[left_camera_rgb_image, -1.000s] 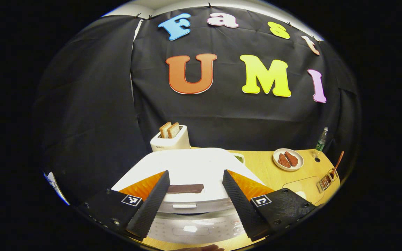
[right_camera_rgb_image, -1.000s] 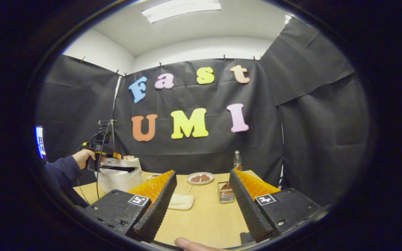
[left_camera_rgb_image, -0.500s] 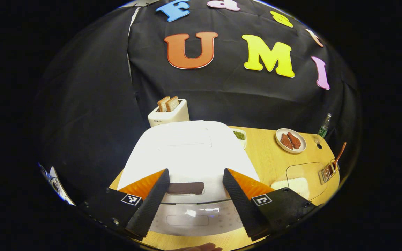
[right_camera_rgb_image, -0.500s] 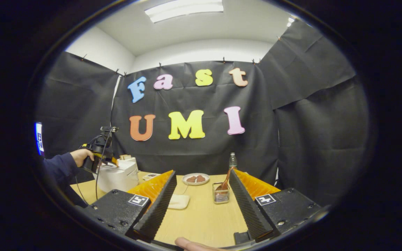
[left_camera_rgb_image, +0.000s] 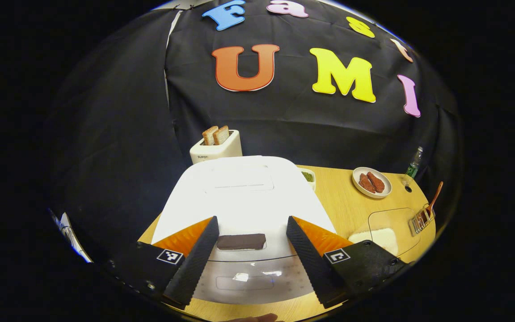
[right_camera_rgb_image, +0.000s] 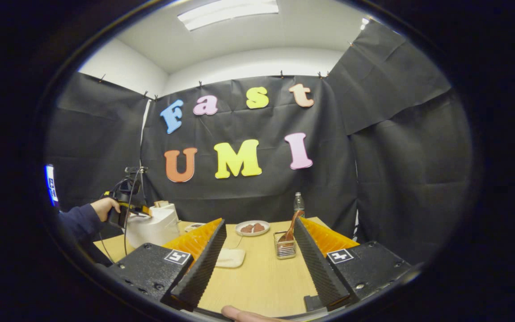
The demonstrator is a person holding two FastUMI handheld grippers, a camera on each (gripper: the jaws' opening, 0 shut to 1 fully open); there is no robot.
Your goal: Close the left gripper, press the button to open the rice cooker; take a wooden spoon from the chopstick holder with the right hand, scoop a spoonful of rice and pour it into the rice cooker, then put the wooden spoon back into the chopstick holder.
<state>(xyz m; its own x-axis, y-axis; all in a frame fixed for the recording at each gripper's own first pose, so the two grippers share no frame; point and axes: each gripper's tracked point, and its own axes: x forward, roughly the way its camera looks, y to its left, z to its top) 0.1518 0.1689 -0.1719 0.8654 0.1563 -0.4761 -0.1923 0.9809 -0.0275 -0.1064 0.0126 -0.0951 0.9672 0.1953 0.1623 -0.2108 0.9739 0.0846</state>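
A white rice cooker (left_camera_rgb_image: 239, 192) sits with its lid down directly under my left gripper (left_camera_rgb_image: 251, 223), which is open. Its dark button (left_camera_rgb_image: 241, 241) lies between the two fingers, untouched. Farther right, a wooden spoon (left_camera_rgb_image: 434, 199) leans in the wire chopstick holder (left_camera_rgb_image: 420, 219), beside a clear dish of white rice (left_camera_rgb_image: 376, 236). In the right gripper view my right gripper (right_camera_rgb_image: 259, 226) is open and holds nothing, hovering above the table short of the chopstick holder (right_camera_rgb_image: 285, 248) and spoon (right_camera_rgb_image: 292, 226). The rice dish (right_camera_rgb_image: 230, 258) and rice cooker (right_camera_rgb_image: 152, 228) lie to its left.
A white toaster (left_camera_rgb_image: 216, 146) with two slices stands behind the cooker. A plate of reddish food (left_camera_rgb_image: 371, 182), a small dish of green bits (left_camera_rgb_image: 307, 176) and a bottle (left_camera_rgb_image: 413, 165) sit at the back of the wooden table (right_camera_rgb_image: 257, 281). A sleeved hand (right_camera_rgb_image: 101, 208) holds the left gripper.
The left gripper has risen and tipped down over the cooker lid, so more of the lid shows. The right gripper has only drifted slightly. Both stay open.
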